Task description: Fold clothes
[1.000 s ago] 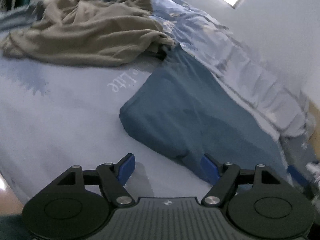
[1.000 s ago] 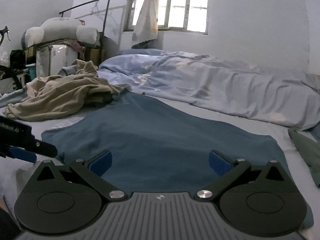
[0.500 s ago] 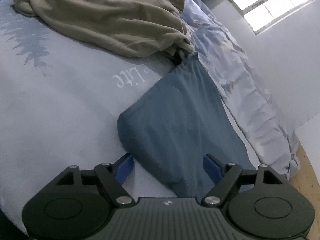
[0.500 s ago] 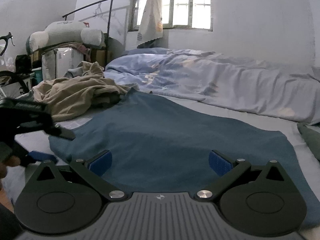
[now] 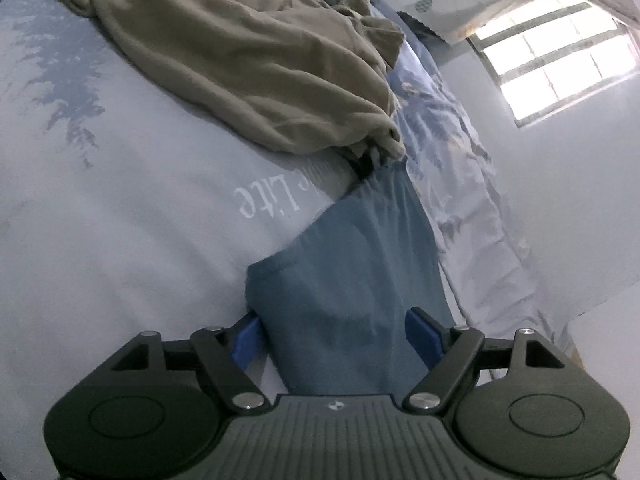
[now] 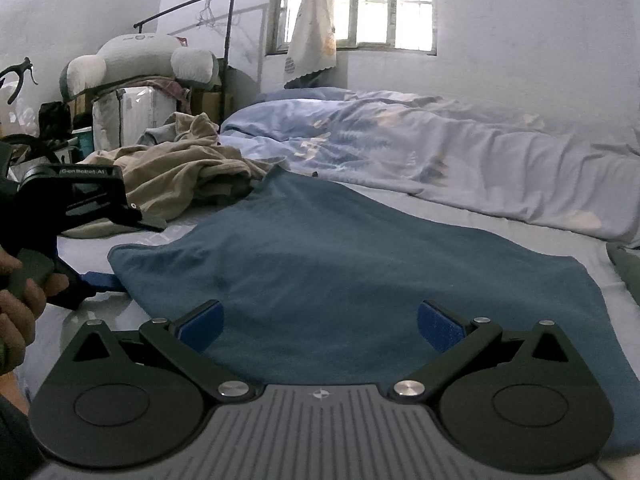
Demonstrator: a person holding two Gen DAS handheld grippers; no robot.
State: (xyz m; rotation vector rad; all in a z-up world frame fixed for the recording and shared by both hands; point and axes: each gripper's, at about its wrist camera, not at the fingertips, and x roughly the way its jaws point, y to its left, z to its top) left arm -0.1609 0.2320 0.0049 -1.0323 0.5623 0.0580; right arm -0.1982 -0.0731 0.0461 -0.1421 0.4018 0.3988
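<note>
The blue garment (image 6: 352,264) lies spread flat on the pale bedsheet (image 5: 120,208) — a dull, slate-blue knit with only soft ripples in it. In the right wrist view its long axis runs across the picture, from a rounded corner at the left to a straighter edge at the right; a narrower tongue of it points away toward the beige clothes pile (image 6: 176,172) and meets that pile's near edge. Beyond the garment, along its far side, a rumpled light-blue duvet (image 6: 440,152) stretches toward the window wall.

The left gripper (image 5: 334,332) sits at the garment's left corner, its blue fingers (image 5: 246,338) apart with the corner's cloth lying between them — the pads do not press it. A hand (image 6: 20,284) holds this gripper's handle. The right gripper (image 6: 320,322) hangs over the garment's near edge, fingers (image 6: 438,326) wide apart, cloth below them but unclamped.
</note>
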